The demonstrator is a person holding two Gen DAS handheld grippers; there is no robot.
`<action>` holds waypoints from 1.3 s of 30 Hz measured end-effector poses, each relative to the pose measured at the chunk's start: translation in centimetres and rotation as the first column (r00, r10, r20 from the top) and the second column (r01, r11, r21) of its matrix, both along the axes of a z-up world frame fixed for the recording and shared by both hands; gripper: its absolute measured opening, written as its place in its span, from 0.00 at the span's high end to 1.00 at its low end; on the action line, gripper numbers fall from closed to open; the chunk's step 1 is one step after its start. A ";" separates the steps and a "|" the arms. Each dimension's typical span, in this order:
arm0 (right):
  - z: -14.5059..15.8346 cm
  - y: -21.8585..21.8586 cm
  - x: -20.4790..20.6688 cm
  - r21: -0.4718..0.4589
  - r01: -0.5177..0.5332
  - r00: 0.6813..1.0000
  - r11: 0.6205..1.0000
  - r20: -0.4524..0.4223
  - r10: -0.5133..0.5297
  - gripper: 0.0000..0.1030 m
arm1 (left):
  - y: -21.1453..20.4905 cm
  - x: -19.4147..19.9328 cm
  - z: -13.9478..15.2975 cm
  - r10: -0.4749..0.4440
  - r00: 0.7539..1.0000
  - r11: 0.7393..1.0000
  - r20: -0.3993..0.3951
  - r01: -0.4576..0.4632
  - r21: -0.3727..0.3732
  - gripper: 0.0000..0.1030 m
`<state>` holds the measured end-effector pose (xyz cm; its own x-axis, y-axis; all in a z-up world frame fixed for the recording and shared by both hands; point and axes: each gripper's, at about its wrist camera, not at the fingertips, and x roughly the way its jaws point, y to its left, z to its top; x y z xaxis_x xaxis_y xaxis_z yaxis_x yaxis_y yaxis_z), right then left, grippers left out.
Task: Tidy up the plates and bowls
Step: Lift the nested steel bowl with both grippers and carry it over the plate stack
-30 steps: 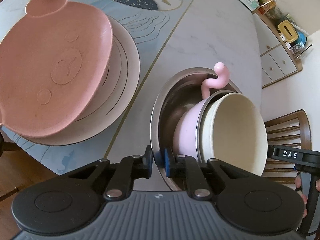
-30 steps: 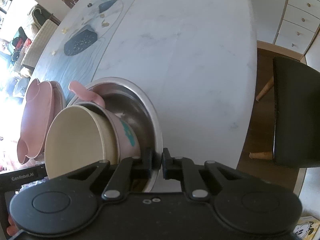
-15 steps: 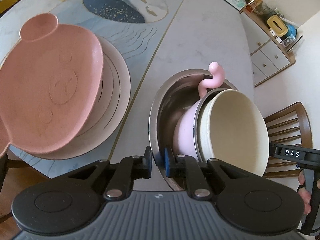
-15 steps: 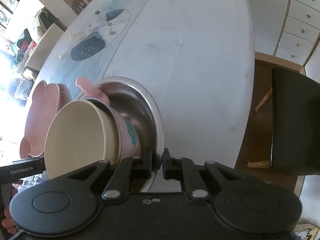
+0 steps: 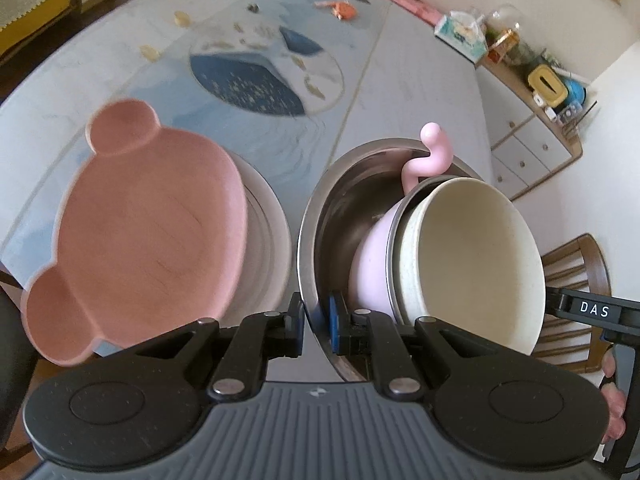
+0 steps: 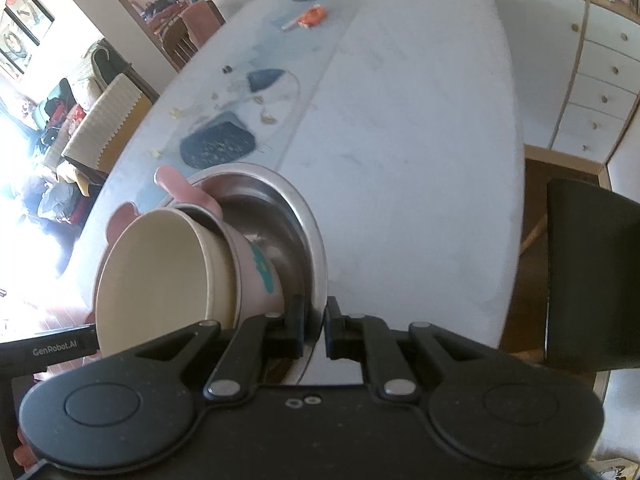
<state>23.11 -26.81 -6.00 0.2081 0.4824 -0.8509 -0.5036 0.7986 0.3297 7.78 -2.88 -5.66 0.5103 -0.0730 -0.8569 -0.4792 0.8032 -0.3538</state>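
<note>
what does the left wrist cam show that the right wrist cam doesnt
Only the left wrist view shows the bear-shaped pink plate whole, lying on a white plate, and a wooden chair. Only the right wrist view shows a black chair and the teal print on the pink bowl. Both show the steel bowl clamped at its rim, with the cream bowl nested inside.

patterned table mat (image 5: pixel 256 80), orange item (image 6: pixel 312 16) on mat, white drawers (image 6: pixel 592 92), black chair (image 6: pixel 592 276).

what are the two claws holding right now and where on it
Both hold the steel bowl by its thin rim: the left claw pinches one side, the right claw the opposite side. The pink bowl and cream bowl ride inside, tilted.
</note>
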 end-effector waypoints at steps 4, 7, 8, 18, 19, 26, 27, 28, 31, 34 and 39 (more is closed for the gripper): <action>0.8 2.5 -0.4 0.023 -0.012 1.000 1.000 0.007 0.012 0.90 | 2.3 -0.8 1.1 0.028 1.000 1.000 0.003 -0.028 0.003 0.89; 1.1 4.5 -0.7 0.035 -0.027 1.000 0.999 0.010 0.027 0.90 | 4.1 -1.6 1.7 0.045 0.999 0.999 0.003 -0.045 0.009 0.89; 1.1 5.2 -0.8 0.039 -0.030 1.000 0.999 0.009 0.029 0.90 | 4.8 -1.9 1.9 0.051 0.999 0.999 0.003 -0.051 0.010 0.89; 0.6 11.5 -2.3 0.054 -0.056 0.998 0.997 -0.002 0.056 0.90 | 10.2 -3.9 2.1 0.073 0.997 0.997 -0.010 -0.073 0.039 0.89; 0.5 11.8 -2.6 0.053 -0.055 0.998 0.997 -0.003 0.055 0.90 | 10.7 -4.0 2.0 0.072 0.997 0.997 -0.012 -0.071 0.041 0.89; -1.0 14.9 -3.8 0.036 -0.043 0.999 0.998 -0.017 0.044 0.90 | 14.1 -4.5 0.6 0.043 0.998 0.998 -0.046 -0.041 0.043 0.89; -1.2 15.1 -4.1 0.033 -0.038 0.999 0.999 -0.021 0.039 0.90 | 14.5 -4.6 0.4 0.037 0.998 0.998 -0.050 -0.035 0.042 0.89; -1.4 15.3 -4.4 0.030 -0.031 0.999 0.999 -0.023 0.031 0.90 | 14.8 -4.6 0.2 0.030 0.998 0.999 -0.054 -0.027 0.043 0.89; -2.0 16.0 -5.1 0.021 -0.010 1.000 1.000 -0.028 0.010 0.90 | 15.8 -4.5 -0.3 0.005 0.998 0.999 -0.065 -0.002 0.047 0.89; -2.5 16.5 -5.8 0.014 0.011 1.000 1.000 -0.029 -0.010 0.90 | 16.6 -4.4 -0.7 -0.023 0.997 0.998 -0.071 0.027 0.050 0.89; -3.3 17.1 -6.7 -0.008 0.042 0.999 0.999 -0.025 -0.042 0.89 | 17.4 -4.1 -1.3 -0.072 0.994 0.996 -0.084 0.077 0.055 0.89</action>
<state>16.38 -9.70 -9.29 0.2062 0.4673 -0.8597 -0.4614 0.8213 0.3357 3.64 14.51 -6.98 0.4334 -0.0569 -0.8994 -0.4429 0.8557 -0.2675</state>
